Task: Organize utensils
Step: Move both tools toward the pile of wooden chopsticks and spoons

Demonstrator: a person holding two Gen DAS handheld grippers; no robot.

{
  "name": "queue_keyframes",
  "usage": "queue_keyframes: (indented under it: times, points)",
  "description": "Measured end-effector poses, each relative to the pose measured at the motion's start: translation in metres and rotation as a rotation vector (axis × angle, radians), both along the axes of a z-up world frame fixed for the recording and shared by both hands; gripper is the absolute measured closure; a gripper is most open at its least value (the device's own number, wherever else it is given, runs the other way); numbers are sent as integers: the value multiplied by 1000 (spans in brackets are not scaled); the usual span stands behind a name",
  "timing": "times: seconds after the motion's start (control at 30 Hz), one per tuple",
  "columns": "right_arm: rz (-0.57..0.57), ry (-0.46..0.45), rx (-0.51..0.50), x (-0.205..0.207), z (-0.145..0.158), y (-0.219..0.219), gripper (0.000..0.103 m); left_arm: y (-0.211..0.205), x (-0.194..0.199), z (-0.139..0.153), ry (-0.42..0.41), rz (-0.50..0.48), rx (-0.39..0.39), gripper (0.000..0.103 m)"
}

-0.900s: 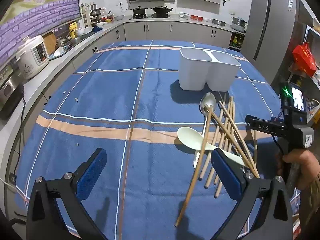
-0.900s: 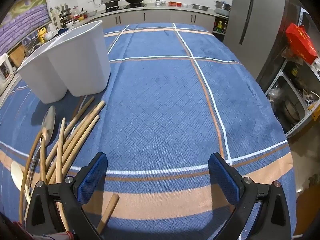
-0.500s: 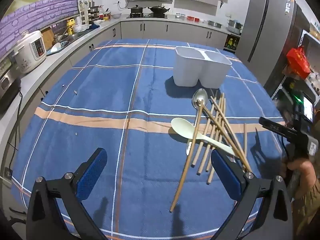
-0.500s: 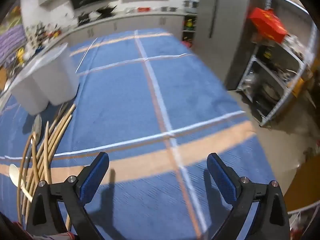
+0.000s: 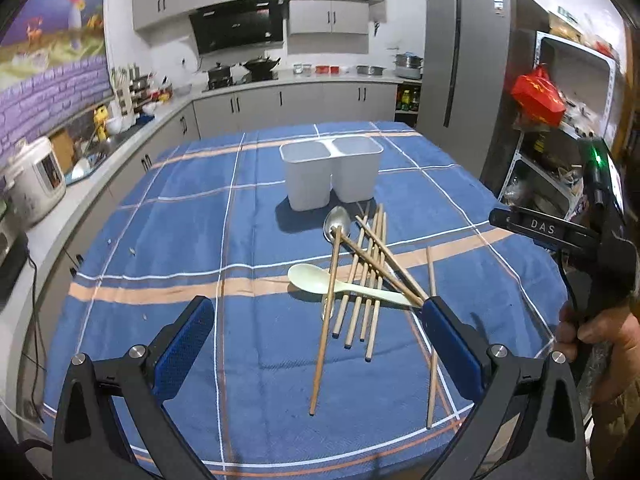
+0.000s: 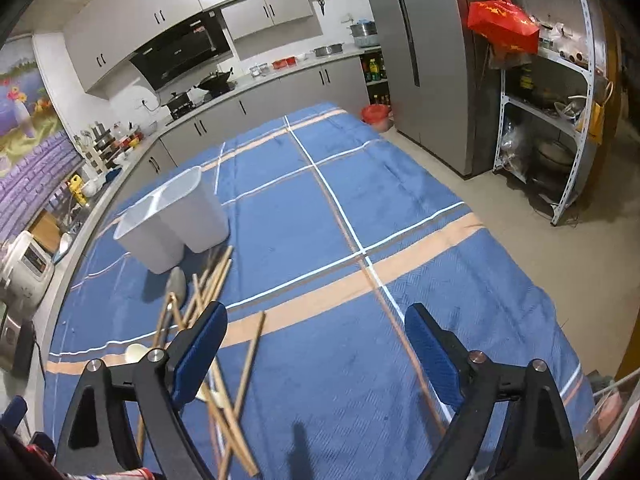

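Several wooden chopsticks (image 5: 362,280) lie crossed in a loose pile on the blue checked tablecloth (image 5: 168,240). Under them are a metal spoon (image 5: 337,222) and a pale green plastic spoon (image 5: 320,278). A white two-compartment holder (image 5: 330,172) stands upright behind the pile. My left gripper (image 5: 316,350) hovers open in front of the pile, nothing between its fingers. My right gripper (image 6: 314,354) is open too, above the cloth to the right of the chopsticks (image 6: 240,364); the white holder (image 6: 172,220) is far left there. A hand (image 5: 600,332) holds the right gripper's handle.
Kitchen counters with a rice cooker (image 5: 34,184) run along the left and a stove at the back. A grey fridge (image 5: 460,92) and a metal shelf (image 6: 560,120) with a red bag (image 6: 502,20) stand to the right. The table's right edge drops to the floor (image 6: 580,260).
Both grippers have pulled back and tilted up, so more of the kitchen shows. The right gripper swung right, away from the chopsticks. The utensils have not moved.
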State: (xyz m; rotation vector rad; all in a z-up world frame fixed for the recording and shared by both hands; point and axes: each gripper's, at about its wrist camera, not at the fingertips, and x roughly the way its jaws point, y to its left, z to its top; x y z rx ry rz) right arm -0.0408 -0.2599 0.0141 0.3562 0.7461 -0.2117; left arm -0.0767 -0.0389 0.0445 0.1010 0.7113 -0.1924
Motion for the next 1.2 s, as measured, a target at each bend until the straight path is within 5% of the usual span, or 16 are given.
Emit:
queue_keyframes:
  times: [0.67, 1.2]
  points:
    - [27, -94, -31, -42, 24, 31, 10, 8, -14, 9, 9, 102, 51, 0]
    - [59, -67, -12, -44, 15, 28, 10, 3, -9, 0, 74, 109, 76, 0]
